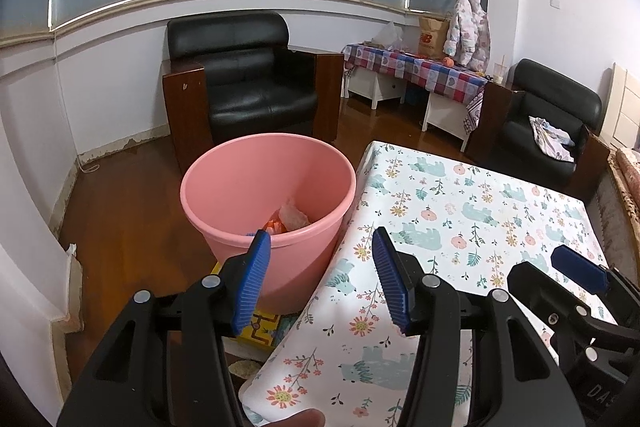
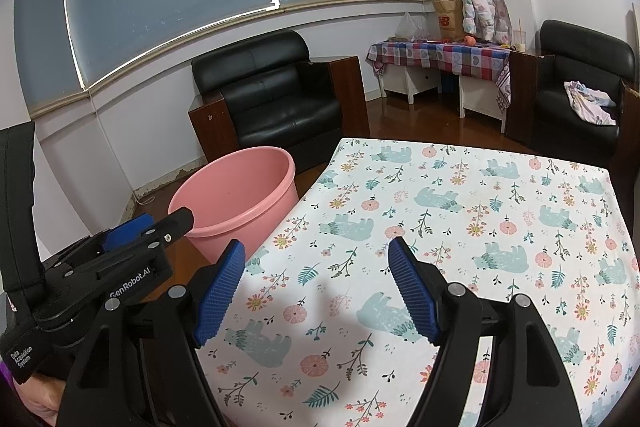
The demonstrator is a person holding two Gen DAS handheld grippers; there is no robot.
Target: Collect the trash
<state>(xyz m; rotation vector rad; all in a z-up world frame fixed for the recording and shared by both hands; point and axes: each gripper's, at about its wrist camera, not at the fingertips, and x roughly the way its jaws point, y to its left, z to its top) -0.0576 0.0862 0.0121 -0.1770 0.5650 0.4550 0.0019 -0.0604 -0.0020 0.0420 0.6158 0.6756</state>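
Side-by-side views over table (image 1: 460, 195), bucket (image 1: 256, 167)

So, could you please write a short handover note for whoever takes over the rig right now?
Left gripper: open, empty, held over the near table edge beside the bucket.
Right gripper: open, empty, above the tablecloth.
The pink bucket stands on the floor at the table's left side; some trash already lies inside.
No trash shows on the visible cloth.
Left: check the areas out of view for remaining trash; if none, the job looks done.
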